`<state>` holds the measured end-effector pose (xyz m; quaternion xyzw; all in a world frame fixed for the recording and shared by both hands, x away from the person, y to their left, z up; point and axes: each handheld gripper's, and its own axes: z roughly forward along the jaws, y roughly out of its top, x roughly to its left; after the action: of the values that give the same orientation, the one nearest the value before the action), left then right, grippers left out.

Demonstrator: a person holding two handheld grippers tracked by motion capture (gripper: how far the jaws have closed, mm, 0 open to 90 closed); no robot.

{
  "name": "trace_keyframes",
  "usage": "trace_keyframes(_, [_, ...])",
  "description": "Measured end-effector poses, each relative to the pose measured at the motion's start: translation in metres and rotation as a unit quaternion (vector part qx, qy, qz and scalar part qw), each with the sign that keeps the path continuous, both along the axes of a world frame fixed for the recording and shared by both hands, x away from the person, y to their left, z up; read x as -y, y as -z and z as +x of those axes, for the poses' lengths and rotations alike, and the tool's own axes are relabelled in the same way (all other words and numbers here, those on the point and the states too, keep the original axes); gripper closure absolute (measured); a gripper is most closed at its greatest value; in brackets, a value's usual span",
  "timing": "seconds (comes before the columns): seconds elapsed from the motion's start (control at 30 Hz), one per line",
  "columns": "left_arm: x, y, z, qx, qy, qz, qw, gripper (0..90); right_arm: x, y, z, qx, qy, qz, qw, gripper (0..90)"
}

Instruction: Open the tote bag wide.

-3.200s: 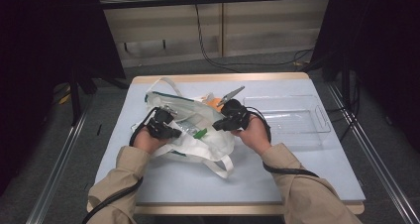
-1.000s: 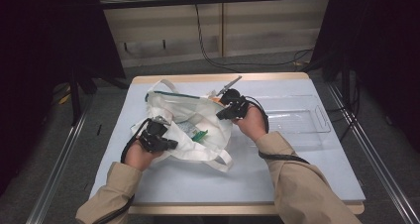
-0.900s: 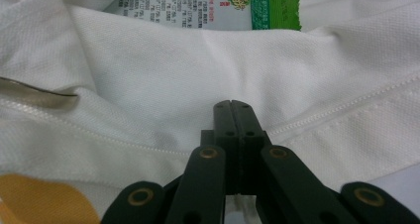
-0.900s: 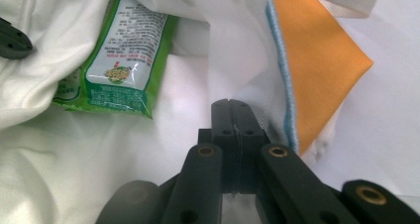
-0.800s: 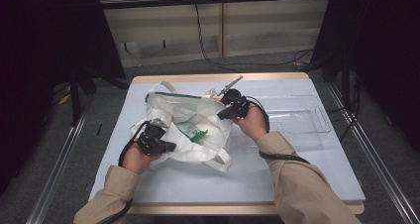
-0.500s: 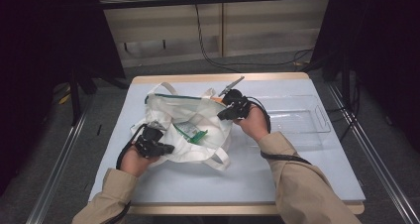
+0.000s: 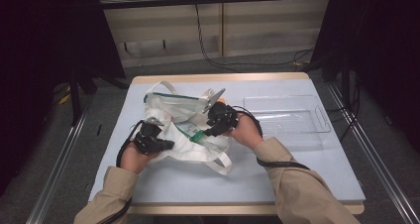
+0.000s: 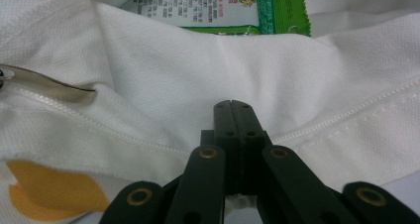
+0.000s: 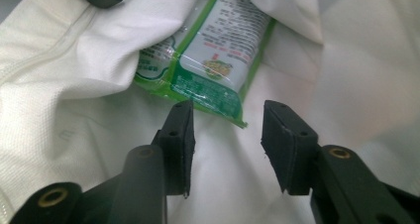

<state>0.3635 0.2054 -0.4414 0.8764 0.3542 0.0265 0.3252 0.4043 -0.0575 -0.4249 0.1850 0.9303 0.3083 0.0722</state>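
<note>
A white cloth tote bag (image 7: 190,147) lies crumpled at the table's middle. A green and white snack packet (image 7: 190,131) lies in its mouth. At the bag's near left edge my left gripper (image 7: 157,143) is shut, its jaws pinched together on the white fabric (image 8: 277,80). The packet (image 8: 218,6) shows beyond them. My right gripper (image 7: 214,127) reaches into the bag from the right. Its jaws have just been opening and stand apart in the right gripper view (image 9: 225,110). The packet's (image 9: 218,50) near corner lies just past the tips, pressed by neither pad.
A clear plastic tray (image 7: 317,120) sits on the table's right half. A grey flat tool (image 7: 215,94) with something orange (image 7: 221,101) beside it pokes out at the bag's far side. A bag strap (image 7: 220,159) loops toward the front.
My right gripper has moved down and left into the bag's mouth, and its jaws have parted. My left gripper has drawn the bag's edge nearer and now holds still.
</note>
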Motion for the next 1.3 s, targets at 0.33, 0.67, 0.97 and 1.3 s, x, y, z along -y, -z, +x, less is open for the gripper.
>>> trace_keyframes(0.33, [-0.003, 0.001, 0.002, -0.001, 0.000, -0.003, 1.0000, 90.0, -0.020, 0.013, -0.005, 0.010, -0.063, -0.042, 0.9971, 56.5])
trace_keyframes(0.67, [-0.003, 0.002, 0.002, 0.001, -0.004, -0.006, 1.0000, 90.0, -0.018, 0.012, -0.004, -0.008, -0.055, -0.041, 0.9976, 67.1])
trace_keyframes(0.97, [-0.002, 0.003, 0.002, -0.001, -0.007, -0.009, 0.9999, 90.0, -0.016, 0.012, -0.007, 0.008, -0.062, -0.045, 0.9970, 55.8])
trace_keyframes(1.3, [-0.002, 0.003, 0.002, 0.000, -0.008, -0.009, 0.9999, 90.0, -0.031, 0.024, -0.006, 0.010, -0.065, -0.073, 0.9952, 72.7])
